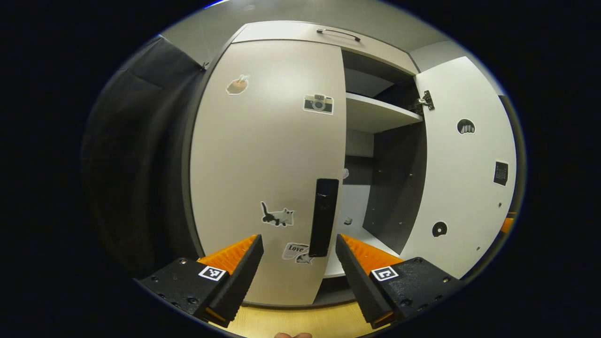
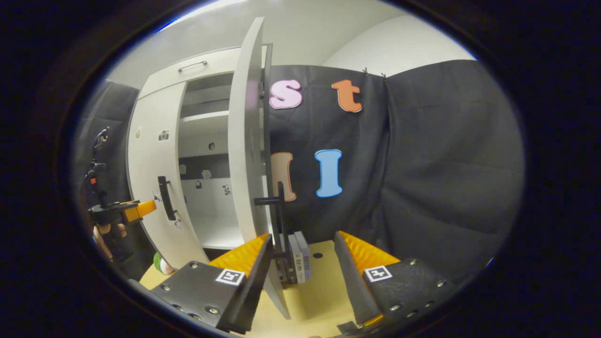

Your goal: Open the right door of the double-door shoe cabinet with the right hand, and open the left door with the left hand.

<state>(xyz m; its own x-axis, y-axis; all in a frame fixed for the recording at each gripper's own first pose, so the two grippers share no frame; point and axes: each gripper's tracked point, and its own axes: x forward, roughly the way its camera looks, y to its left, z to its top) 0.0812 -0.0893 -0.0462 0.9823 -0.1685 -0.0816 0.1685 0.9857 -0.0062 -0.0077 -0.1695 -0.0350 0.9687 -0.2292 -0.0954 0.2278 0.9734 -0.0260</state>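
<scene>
The shoe cabinet's left door (image 1: 267, 155) is closed, pale beige with stickers, and has a black vertical handle (image 1: 324, 217) near its right edge. My left gripper (image 1: 299, 249) is open just short of that handle, which stands between its orange fingers (image 1: 232, 253) without touching them. The right door (image 1: 462, 164) is swung wide open. In the right gripper view that door (image 2: 246, 141) stands edge-on, and its black handle (image 2: 279, 220) lies between the fingers of my open right gripper (image 2: 303, 244), close to the left finger. The left gripper (image 2: 124, 211) also appears there, near the left door's handle (image 2: 165, 198).
Inside the cabinet are a white shelf (image 1: 380, 112) and dark walls. A drawer with a bar handle (image 1: 338, 34) tops the cabinet. The wooden floor (image 1: 300, 321) runs below. Black cloth (image 2: 446, 164) hangs behind the open door. A green object (image 2: 162, 264) lies by the cabinet's foot.
</scene>
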